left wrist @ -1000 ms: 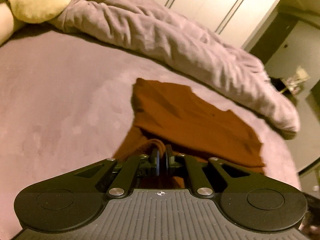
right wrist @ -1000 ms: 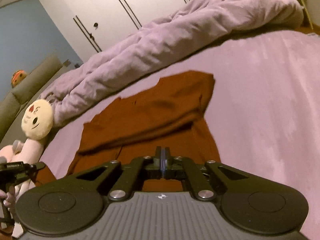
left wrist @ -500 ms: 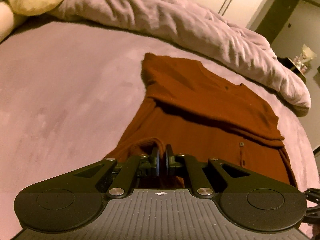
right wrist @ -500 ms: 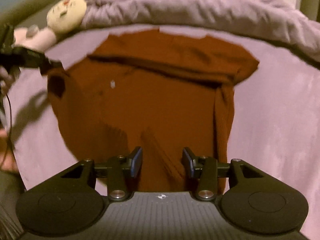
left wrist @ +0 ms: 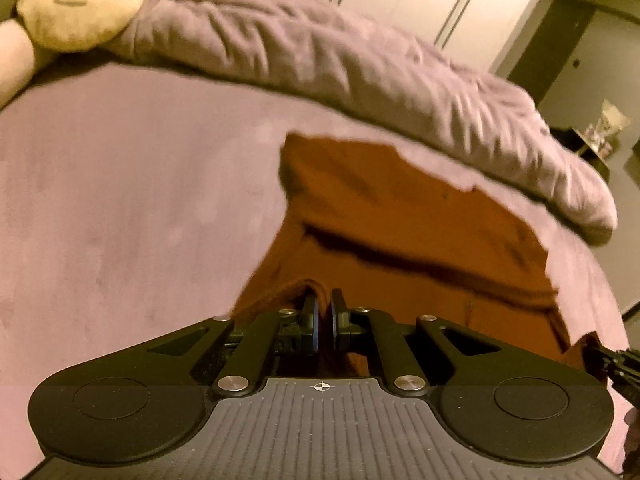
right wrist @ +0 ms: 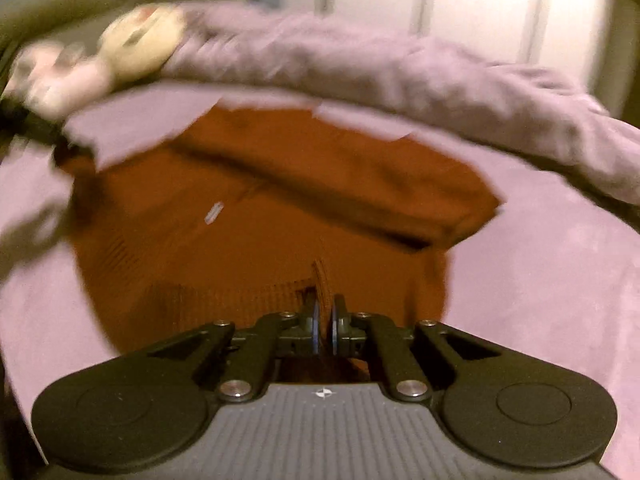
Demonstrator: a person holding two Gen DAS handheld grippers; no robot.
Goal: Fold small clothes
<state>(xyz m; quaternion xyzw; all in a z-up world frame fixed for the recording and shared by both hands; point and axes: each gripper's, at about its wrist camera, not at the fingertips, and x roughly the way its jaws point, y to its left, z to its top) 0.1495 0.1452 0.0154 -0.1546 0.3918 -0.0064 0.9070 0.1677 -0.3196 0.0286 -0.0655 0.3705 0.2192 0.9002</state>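
Pinching the near hem, the right gripper [right wrist: 324, 316] has just closed its jaws on a ribbed fold of the rust-brown garment [right wrist: 280, 216]; the left gripper [left wrist: 323, 312] is clamped on the same hem's other corner. Ahead of both, the cloth runs away across the bed [left wrist: 120, 208], its long axis straight forward, the far part already doubled over. Beyond lies the rumpled duvet [left wrist: 360, 64].

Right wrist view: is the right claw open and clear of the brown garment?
No: the right claw is shut, pinching a ridge of the brown garment's ribbed near edge between its fingertips.
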